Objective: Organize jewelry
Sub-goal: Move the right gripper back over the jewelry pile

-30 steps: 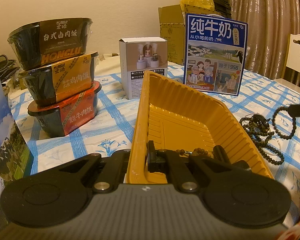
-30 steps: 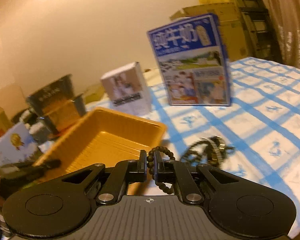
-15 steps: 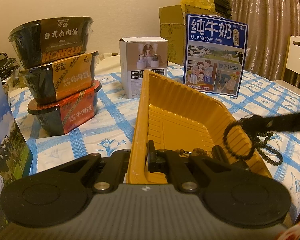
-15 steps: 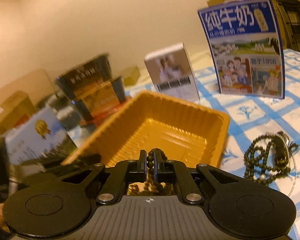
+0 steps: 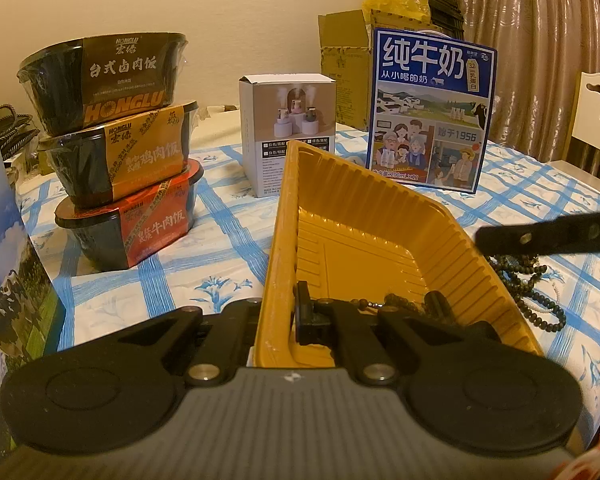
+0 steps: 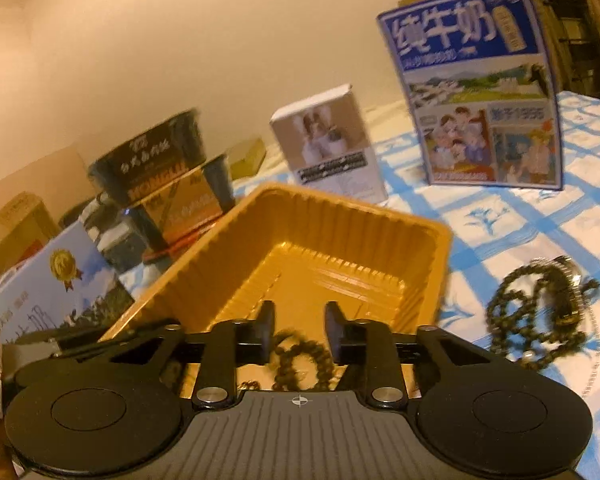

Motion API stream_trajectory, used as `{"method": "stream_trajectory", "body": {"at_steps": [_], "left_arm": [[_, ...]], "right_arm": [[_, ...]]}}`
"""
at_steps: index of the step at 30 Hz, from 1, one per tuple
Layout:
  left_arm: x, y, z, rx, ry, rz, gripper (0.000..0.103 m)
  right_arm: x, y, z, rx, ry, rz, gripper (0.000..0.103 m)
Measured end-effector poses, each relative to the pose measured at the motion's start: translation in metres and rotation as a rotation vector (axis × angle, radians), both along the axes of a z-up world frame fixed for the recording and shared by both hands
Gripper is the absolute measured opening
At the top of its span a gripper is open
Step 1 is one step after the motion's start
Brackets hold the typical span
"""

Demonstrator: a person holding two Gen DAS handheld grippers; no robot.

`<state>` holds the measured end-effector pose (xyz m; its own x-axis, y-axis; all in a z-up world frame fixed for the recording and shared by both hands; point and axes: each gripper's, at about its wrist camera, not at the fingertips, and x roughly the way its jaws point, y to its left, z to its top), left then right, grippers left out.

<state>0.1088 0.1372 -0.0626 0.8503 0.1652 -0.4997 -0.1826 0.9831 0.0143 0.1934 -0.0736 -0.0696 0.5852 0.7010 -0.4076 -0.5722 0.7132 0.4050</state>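
A yellow plastic tray [image 5: 364, 240] sits on the blue-checked tablecloth. My left gripper [image 5: 278, 316] is shut on the tray's near rim. My right gripper [image 6: 299, 334] is open over the tray's [image 6: 324, 240] near end, and a dark bead bracelet [image 6: 304, 366] is blurred just below its parted fingers. Dark beads [image 5: 400, 302] lie inside the tray in the left wrist view. A pile of dark bead strands [image 6: 540, 320] lies on the cloth right of the tray; it also shows in the left wrist view [image 5: 528, 288]. The right gripper's finger [image 5: 548, 236] reaches in from the right.
Three stacked instant-rice bowls [image 5: 116, 148] stand left of the tray. A small white box [image 5: 288, 128] and a blue milk carton [image 5: 428, 112] stand behind it. A blue-and-white box [image 6: 56, 296] stands at the near left. A white chair [image 5: 596, 120] is at the far right.
My right gripper moved over the tray's near end and opened, and the bracelet it held has come out of its fingers. The left gripper has kept its hold on the rim.
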Motion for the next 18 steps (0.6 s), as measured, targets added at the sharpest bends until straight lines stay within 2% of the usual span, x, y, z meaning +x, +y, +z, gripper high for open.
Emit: {"method": "stream_trajectory", "body": {"at_steps": [6, 11, 18], "left_arm": [[0.000, 0.000, 0.000, 0.001, 0.000, 0.000, 0.003], [0.000, -0.001, 0.000, 0.004, 0.000, 0.000, 0.003], [0.001, -0.001, 0.000, 0.012, 0.001, 0.000, 0.003]], "right_arm": [[-0.003, -0.039, -0.002, -0.048, 0.015, -0.119, 0.030], [-0.007, -0.072, -0.015, -0.112, 0.051, -0.216, 0.030], [-0.019, -0.082, -0.034, -0.194, 0.090, -0.230, 0.030]]}}
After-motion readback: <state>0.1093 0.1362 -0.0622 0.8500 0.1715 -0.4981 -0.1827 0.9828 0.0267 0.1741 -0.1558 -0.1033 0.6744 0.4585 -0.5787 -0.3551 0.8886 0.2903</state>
